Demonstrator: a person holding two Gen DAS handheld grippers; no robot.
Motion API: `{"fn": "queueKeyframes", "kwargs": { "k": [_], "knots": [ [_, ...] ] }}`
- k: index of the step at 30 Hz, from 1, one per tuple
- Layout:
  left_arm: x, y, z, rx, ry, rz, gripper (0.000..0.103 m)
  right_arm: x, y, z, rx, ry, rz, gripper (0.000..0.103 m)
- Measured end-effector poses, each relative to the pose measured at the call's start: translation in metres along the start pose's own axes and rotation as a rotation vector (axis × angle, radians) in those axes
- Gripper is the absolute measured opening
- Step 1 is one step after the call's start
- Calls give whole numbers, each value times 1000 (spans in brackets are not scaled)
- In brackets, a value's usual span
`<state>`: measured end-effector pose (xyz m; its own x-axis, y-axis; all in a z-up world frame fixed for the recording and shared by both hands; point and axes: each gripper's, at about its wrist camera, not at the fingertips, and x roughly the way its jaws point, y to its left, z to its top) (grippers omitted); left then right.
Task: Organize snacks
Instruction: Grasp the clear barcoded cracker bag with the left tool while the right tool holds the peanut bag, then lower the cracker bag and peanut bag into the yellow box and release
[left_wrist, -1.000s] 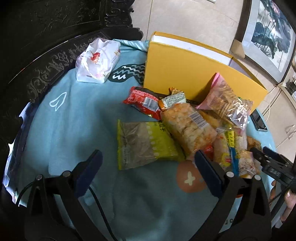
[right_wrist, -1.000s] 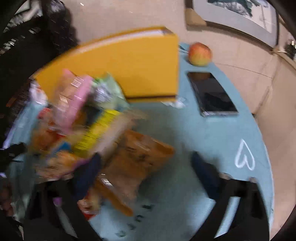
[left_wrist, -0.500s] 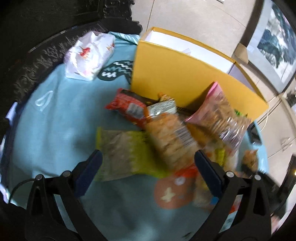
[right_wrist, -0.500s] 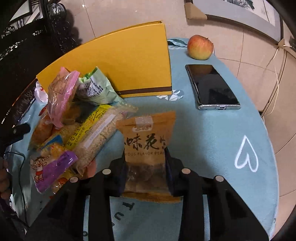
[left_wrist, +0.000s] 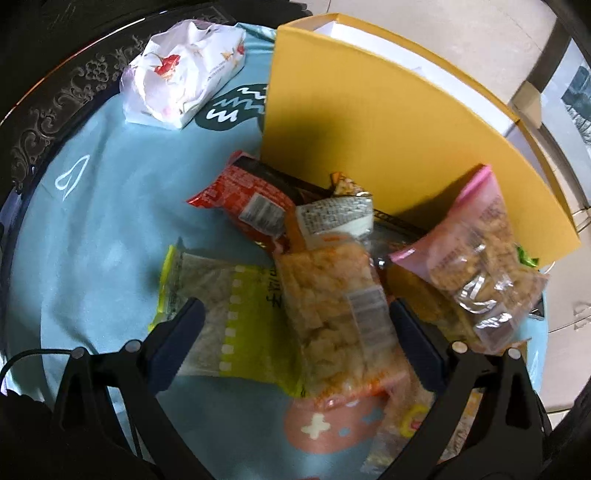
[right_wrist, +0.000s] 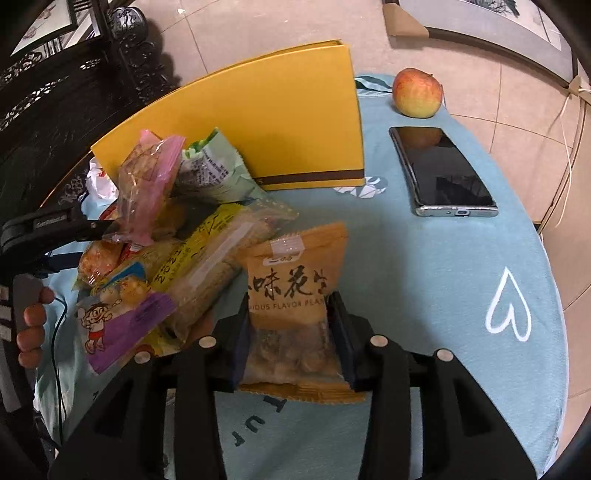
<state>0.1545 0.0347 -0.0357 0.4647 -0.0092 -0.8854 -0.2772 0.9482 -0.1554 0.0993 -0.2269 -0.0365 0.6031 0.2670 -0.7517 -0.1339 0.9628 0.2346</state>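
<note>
The right gripper tilts steeply down, its jaws — having just eased slightly — clamped on the orange peanut packet beside the snack pile. The left gripper angles down over the cracker packet — jaws spread wide, gripping nothing.

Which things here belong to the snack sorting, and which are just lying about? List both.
Part of the job:
- orange peanut packet, gripped in the right gripper
- pile of snack packets
- yellow box
- left gripper, open over the pile

Just lying about:
- apple
- phone
- tissue pack
</note>
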Motion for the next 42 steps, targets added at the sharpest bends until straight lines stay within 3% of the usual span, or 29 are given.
{"fn": "queueKeyframes", "kwargs": {
  "k": [5,6,7,8,9,14,27,34,42],
  "knots": [
    [7,-8,1,48,1,41,99,0,0,0,-1,-1,3,43],
    [6,-10,0,64,-12,49,87,0,0,0,0,-1,6,43],
    [2,-12,-2,92,-44,29,61,0,0,0,0,-1,7,42],
    [-2,-15,-4,112,-53,1,50,0,0,0,1,-2,14,40],
    [-5,-15,-6,115,-52,-8,46,0,0,0,3,-3,22,39],
    [-15,-3,-15,109,-58,-68,46,-4,1,-2,-3,-23,52,35],
    [-71,7,-28,147,-180,-110,46,-29,-1,3,33,-106,77,35],
    [-99,-10,-6,200,-260,-121,46,-71,15,30,-27,-205,91,35],
    [-125,-53,47,250,-378,-147,46,-95,31,96,-96,-358,58,35]
  ]
}}
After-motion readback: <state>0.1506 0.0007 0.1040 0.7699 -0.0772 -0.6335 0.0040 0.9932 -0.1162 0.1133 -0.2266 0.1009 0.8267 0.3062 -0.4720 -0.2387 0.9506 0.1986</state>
